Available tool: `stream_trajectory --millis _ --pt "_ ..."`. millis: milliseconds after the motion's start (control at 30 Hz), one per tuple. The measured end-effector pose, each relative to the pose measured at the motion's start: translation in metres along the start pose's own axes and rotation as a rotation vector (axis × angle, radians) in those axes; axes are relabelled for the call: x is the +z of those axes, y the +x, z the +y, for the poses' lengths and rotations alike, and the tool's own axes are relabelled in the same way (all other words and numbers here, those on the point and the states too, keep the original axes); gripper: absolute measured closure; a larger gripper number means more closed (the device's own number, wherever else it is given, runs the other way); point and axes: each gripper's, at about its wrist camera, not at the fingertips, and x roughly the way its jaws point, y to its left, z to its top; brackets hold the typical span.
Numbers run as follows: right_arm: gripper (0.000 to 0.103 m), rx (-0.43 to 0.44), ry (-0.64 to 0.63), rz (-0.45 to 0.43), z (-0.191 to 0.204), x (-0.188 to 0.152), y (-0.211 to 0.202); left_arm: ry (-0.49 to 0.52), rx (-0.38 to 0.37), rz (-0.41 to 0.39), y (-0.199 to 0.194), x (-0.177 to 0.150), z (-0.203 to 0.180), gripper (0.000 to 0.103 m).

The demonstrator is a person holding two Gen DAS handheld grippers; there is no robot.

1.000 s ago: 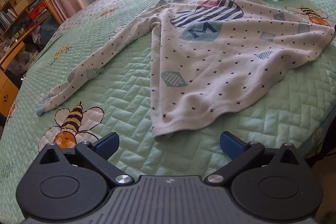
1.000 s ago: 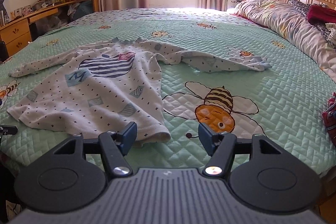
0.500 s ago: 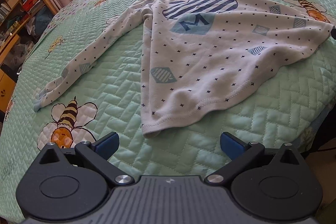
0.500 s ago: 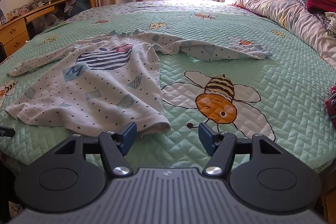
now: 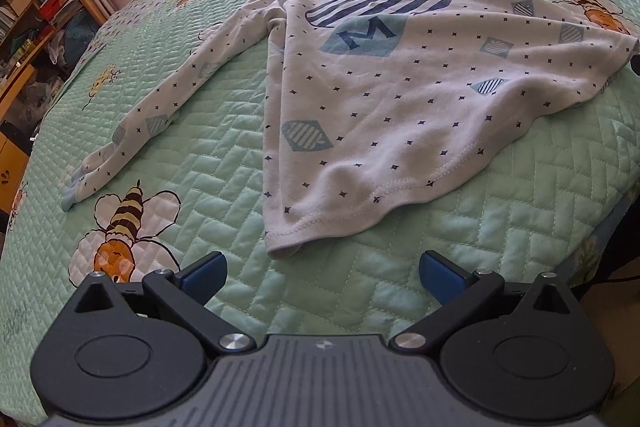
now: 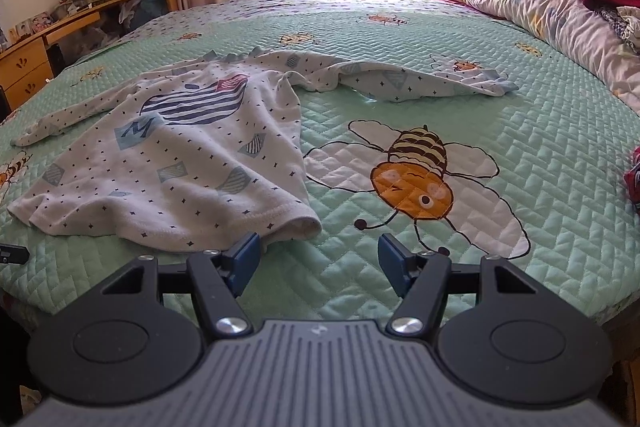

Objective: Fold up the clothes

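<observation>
Nothing was folded yet: the long-sleeved shirt [image 5: 400,99] lay spread face up near the front edge of the bed [image 6: 540,259], both sleeves flung out sideways and the hem rumpled toward me. My left gripper [image 5: 322,273] hung wide open and empty just short of the hem's left corner. My right gripper [image 6: 318,259] was likewise open and holding nothing at the right corner, so every fold remained.

Bed [image 6: 520,235] with green quilted bee-print bedspread; white long-sleeved top [image 6: 172,163] spread flat on it, rolled duvet [image 6: 540,7] by headboard.
</observation>
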Motion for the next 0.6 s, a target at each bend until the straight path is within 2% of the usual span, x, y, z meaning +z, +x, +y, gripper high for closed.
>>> stream_trajectory --millis 600 --pt "0.036 0.007 0.031 0.013 -0.0045 -0.0035 0.0041 0.000 -0.007 0.017 0.0032 0.0012 -0.0006 0.001"
